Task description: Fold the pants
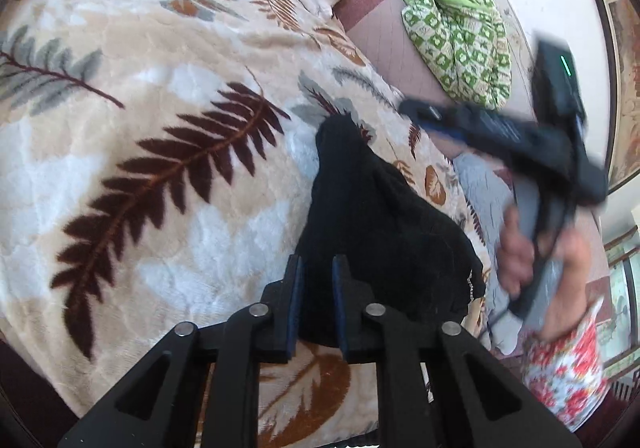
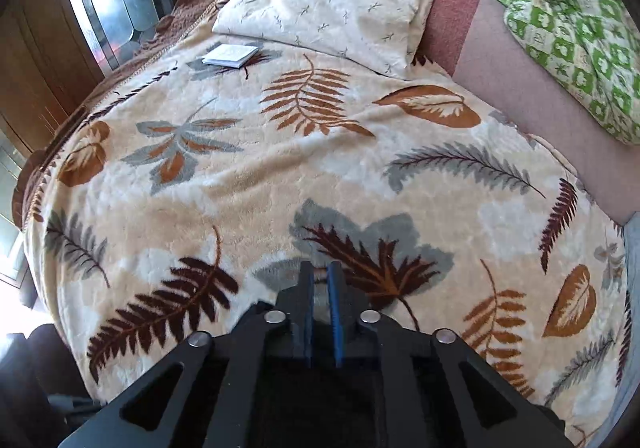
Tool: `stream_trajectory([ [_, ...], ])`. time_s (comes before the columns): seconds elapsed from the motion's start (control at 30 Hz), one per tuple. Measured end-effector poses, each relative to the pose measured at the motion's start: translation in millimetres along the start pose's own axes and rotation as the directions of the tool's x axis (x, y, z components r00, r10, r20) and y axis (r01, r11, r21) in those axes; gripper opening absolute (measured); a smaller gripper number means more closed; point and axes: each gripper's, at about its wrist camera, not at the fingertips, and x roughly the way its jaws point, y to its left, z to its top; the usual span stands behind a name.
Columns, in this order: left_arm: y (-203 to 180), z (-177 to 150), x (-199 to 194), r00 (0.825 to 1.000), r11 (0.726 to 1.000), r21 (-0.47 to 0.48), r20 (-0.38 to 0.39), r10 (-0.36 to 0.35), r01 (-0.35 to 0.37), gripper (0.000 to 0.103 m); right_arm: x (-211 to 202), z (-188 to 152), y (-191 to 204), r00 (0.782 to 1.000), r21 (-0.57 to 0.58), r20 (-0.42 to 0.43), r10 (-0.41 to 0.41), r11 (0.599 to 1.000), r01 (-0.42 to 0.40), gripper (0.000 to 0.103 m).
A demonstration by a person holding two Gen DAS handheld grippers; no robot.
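Observation:
The black pants [image 1: 372, 216] lie bunched on the leaf-patterned blanket [image 1: 160, 88]. My left gripper [image 1: 316, 268] hangs over their near end; dark cloth fills the narrow gap between its jaws, so it looks shut on the pants. In the left wrist view my right gripper [image 1: 416, 110] is blurred, held in a hand above the bed's right side, apart from the pants. In the right wrist view my right gripper [image 2: 320, 276] has its jaws close together with only a thin gap, nothing between them, above the blanket [image 2: 280, 168]. Black cloth [image 2: 320, 400] shows under its body.
A cream pillow [image 2: 332, 4] and a small white booklet [image 2: 230, 55] lie at the bed's far end. A green patterned quilt [image 2: 572, 28] sits on the reddish mattress edge [image 2: 520, 88] at the right. A wooden wardrobe with mirror [image 2: 92, 0] stands at the left.

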Motion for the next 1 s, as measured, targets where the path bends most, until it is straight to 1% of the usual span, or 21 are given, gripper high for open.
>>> stream_trajectory([
  [0.03, 2.4, -0.6, -3.8, 1.0, 1.0, -0.004, 0.007, 0.007, -0.007, 0.019, -8.8, -12.4, -9.2, 1.0, 0.026, 0.015, 0.005, 1.0, -0.005, 0.08],
  [0.07, 3.9, -0.9, -5.8, 1.0, 1.0, -0.008, 0.012, 0.017, -0.017, 0.019, -19.1, -27.2, -19.1, 0.999, 0.055, 0.042, 0.007, 0.998, -0.009, 0.088],
  [0.1, 2.5, 3.1, -3.4, 1.0, 1.0, -0.01, 0.012, 0.026, -0.026, 0.019, -29.6, -44.4, -30.2, 0.998, 0.087, 0.065, -0.003, 0.996, -0.002, 0.087],
  [0.13, 2.0, 2.5, -3.3, 0.999, 0.999, -0.01, 0.011, 0.036, -0.036, 0.019, -35.7, -57.4, -36.2, 0.998, 0.104, 0.065, -0.011, 0.995, 0.004, 0.087],
  [0.2, -3.8, 2.8, 0.7, 0.999, 0.999, 0.008, 0.007, 0.048, -0.048, 0.019, -43.1, -84.0, -48.6, 0.998, 0.146, 0.061, -0.031, 0.989, 0.022, 0.078],
  [0.23, -8.2, 1.0, 2.7, 0.999, 0.998, 0.02, 0.002, 0.053, -0.053, 0.019, -43.7, -94.0, -52.4, 0.998, 0.163, 0.052, -0.032, 0.986, 0.023, 0.068],
  [0.27, -12.5, 1.8, 7.3, 0.998, 0.998, 0.032, -0.004, 0.059, -0.059, 0.022, -42.5, -104.7, -54.4, 0.999, 0.184, 0.036, -0.014, 0.983, 0.007, 0.06],
  [0.3, -16.5, 2.4, 14.5, 0.998, 0.997, 0.044, -0.011, 0.066, -0.066, 0.026, -40.4, -114.7, -55.6, 0.999, 0.214, 0.025, 0.02, 0.977, -0.025, 0.058],
  [0.33, -19.4, 0.6, 19.8, 0.997, 0.996, 0.056, -0.019, 0.075, -0.074, 0.027, -40.0, -122.4, -55.5, 0.999, 0.235, 0.028, 0.043, 0.971, -0.049, 0.054],
  [0.4, -23.2, -2.3, 31.7, 0.994, 0.992, 0.08, -0.041, 0.104, -0.1, 0.029, -40.7, -134.7, -49.5, 0.995, 0.256, 0.064, 0.076, 0.963, -0.09, 0.047],
  [0.43, -24.4, -4.0, 37.1, 0.992, 0.989, 0.091, -0.049, 0.119, -0.114, 0.029, -43.5, -137.9, -45.7, 0.993, 0.254, 0.095, 0.074, 0.962, -0.096, 0.043],
  [0.53, -26.7, -7.0, 39.3, 0.989, 0.983, 0.121, -0.037, 0.145, -0.14, 0.031, -52.3, -141.4, -34.3, 0.979, 0.238, 0.186, 0.084, 0.963, -0.128, 0.043],
  [0.57, -26.0, -6.0, 39.0, 0.989, 0.984, 0.114, -0.04, 0.144, -0.139, 0.031, -49.4, -140.6, -31.6, 0.978, 0.23, 0.18, 0.101, 0.963, -0.142, 0.043],
  [0.63, -23.5, -3.9, 37.8, 0.989, 0.986, 0.098, -0.048, 0.141, -0.135, 0.031, -35.1, -143.9, -26.4, 0.977, 0.227, 0.128, 0.169, 0.954, -0.194, 0.043],
  [0.7, -22.2, -3.0, 34.5, 0.988, 0.986, 0.095, -0.052, 0.144, -0.138, 0.033, -27.1, -158.5, -23.2, 0.964, 0.228, 0.077, 0.253, 0.937, -0.264, 0.042],
  [0.73, -21.1, -2.0, 32.2, 0.988, 0.986, 0.093, -0.054, 0.144, -0.139, 0.034, -26.7, -168.7, -21.5, 0.964, 0.219, 0.055, 0.261, 0.938, -0.267, 0.042],
  [0.77, -20.2, -0.9, 31.1, 0.988, 0.986, 0.09, -0.055, 0.143, -0.138, 0.035, -26.7, -176.4, -20.9, 0.968, 0.209, 0.036, 0.247, 0.946, -0.249, 0.04],
  [0.8, -19.6, 0.5, 29.9, 0.988, 0.986, 0.087, -0.057, 0.144, -0.139, 0.035, -27.3, -186.4, -22.3, 0.979, 0.196, 0.01, 0.206, 0.959, -0.204, 0.038],
  [0.87, -21.2, 2.8, 28.0, 0.988, 0.986, 0.087, -0.061, 0.145, -0.139, 0.035, -28.8, -199.4, -31.4, 0.991, 0.212, -0.023, 0.129, 0.97, -0.122, 0.031],
  [0.93, -28.6, 3.5, 26.1, 0.987, 0.983, 0.107, -0.055, 0.153, -0.146, 0.035, -36.5, -203.4, -42.8, 0.997, 0.246, -0.017, 0.075, 0.967, -0.069, 0.031],
  [1.0, -41.4, 2.3, 23.4, 0.986, 0.978, 0.145, -0.042, 0.158, -0.151, 0.035, -48.4, -199.8, -51.0, 1.0, 0.268, 0.015, 0.007, 0.963, -0.011, 0.034],
])
